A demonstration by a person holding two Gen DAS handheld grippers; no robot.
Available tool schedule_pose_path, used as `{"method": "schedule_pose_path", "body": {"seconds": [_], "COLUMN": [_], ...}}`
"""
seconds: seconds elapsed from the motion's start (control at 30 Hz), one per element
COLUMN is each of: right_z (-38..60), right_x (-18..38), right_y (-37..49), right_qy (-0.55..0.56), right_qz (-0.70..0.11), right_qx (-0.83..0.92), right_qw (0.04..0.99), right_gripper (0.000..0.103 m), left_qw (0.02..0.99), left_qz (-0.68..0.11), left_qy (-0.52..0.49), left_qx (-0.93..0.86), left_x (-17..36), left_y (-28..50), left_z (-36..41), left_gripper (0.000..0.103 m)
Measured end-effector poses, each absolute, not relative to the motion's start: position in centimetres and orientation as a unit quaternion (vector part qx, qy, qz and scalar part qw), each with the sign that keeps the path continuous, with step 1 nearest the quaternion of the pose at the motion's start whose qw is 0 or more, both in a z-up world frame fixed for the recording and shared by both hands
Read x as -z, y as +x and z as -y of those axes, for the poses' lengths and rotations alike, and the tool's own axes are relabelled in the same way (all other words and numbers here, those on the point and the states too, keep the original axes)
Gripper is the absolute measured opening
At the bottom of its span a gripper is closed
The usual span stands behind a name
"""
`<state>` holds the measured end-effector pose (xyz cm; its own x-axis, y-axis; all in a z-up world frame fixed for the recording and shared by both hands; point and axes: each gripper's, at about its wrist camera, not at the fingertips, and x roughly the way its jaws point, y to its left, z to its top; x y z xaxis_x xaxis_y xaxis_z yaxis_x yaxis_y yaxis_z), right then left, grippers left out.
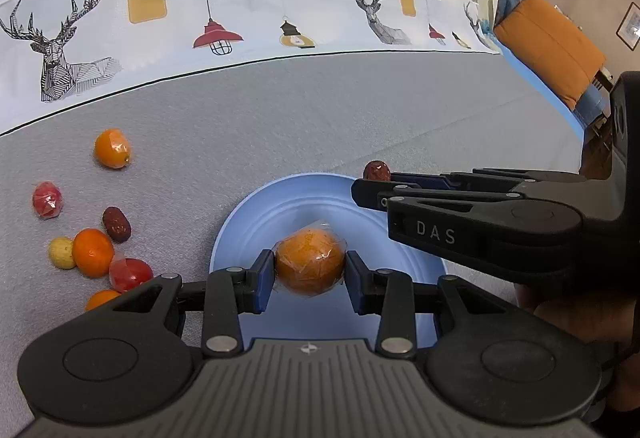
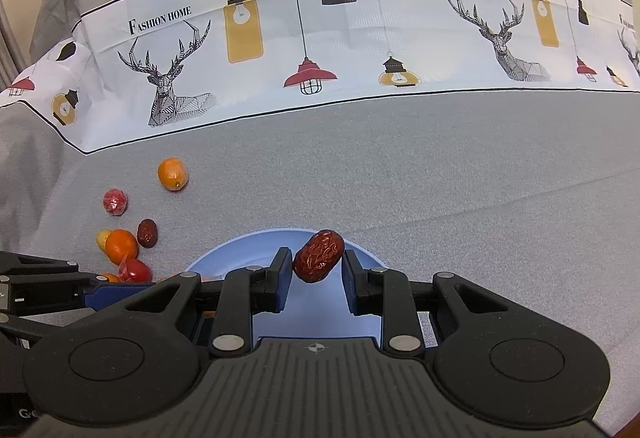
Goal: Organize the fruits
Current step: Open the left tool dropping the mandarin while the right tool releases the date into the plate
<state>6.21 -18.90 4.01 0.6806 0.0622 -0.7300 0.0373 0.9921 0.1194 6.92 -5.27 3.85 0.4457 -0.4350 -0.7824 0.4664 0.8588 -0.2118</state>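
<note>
The left tongs (image 1: 310, 270) are clenched on a plastic-wrapped orange (image 1: 310, 264), their blue pads pressing its two sides, and they hold it over the middle of the light blue plate (image 1: 248, 222) that lies on the grey cloth of the bench (image 1: 320, 125). The right tongs (image 2: 316, 270) grasp a wrinkled red date (image 2: 319, 256), which sits tilted between the pads above the far rim of the same plate (image 2: 224, 258); in the left wrist view these tongs reach in from the right side, with the date (image 1: 377, 170) showing at their tip just past the plate's far edge. To the left of the plate, loose fruit lies scattered on the cloth: a wrapped kumquat-like orange fruit (image 1: 112, 148) farthest away, a small red fruit in plastic (image 1: 47, 199) nearer and further left, a second dark red date (image 1: 116, 224), a bare mandarin (image 1: 93, 252) touching a small pale yellow fruit (image 1: 61, 253), a wrapped red tomato-like fruit (image 1: 131, 274) just beside the mandarin, and part of another orange fruit (image 1: 101, 298) half hidden behind the left tongs' body. Beyond the fruit, a white band printed with deer heads and hanging lamps (image 1: 224, 9) runs across the cloth.
</note>
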Motion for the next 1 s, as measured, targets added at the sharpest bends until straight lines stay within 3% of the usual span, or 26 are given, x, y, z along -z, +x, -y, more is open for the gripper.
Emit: {"method": "schedule_pose_path", "body": {"seconds": [0.53, 0.6, 0.67, 1.0], "right_z": [18.96, 18.95, 18.93, 18.6], "right_x": [-4.09, -4.02, -4.06, -4.05], "right_y": [6.28, 6.37, 6.41, 6.3], "right_qy": [0.065, 0.065, 0.064, 0.046], "right_qz": [-0.4, -0.405, -0.405, -0.402], "right_qx": [-0.007, -0.004, 0.003, 0.014], "right_qw": [0.914, 0.912, 0.912, 0.914], "right_gripper": [0.029, 0.032, 0.048, 0.05], "left_qw": [0.849, 0.85, 0.851, 0.851], "left_qz": [-0.457, -0.457, -0.457, -0.46], "left_qy": [0.019, 0.012, 0.006, 0.008], "left_qx": [0.264, 0.262, 0.259, 0.255], "left_x": [-3.72, -3.78, -3.86, -4.06], "left_y": [7.06, 7.16, 7.24, 7.26], "left_z": [5.26, 5.04, 4.83, 4.8], "left_gripper": [0.044, 0.047, 0.048, 0.048]}}
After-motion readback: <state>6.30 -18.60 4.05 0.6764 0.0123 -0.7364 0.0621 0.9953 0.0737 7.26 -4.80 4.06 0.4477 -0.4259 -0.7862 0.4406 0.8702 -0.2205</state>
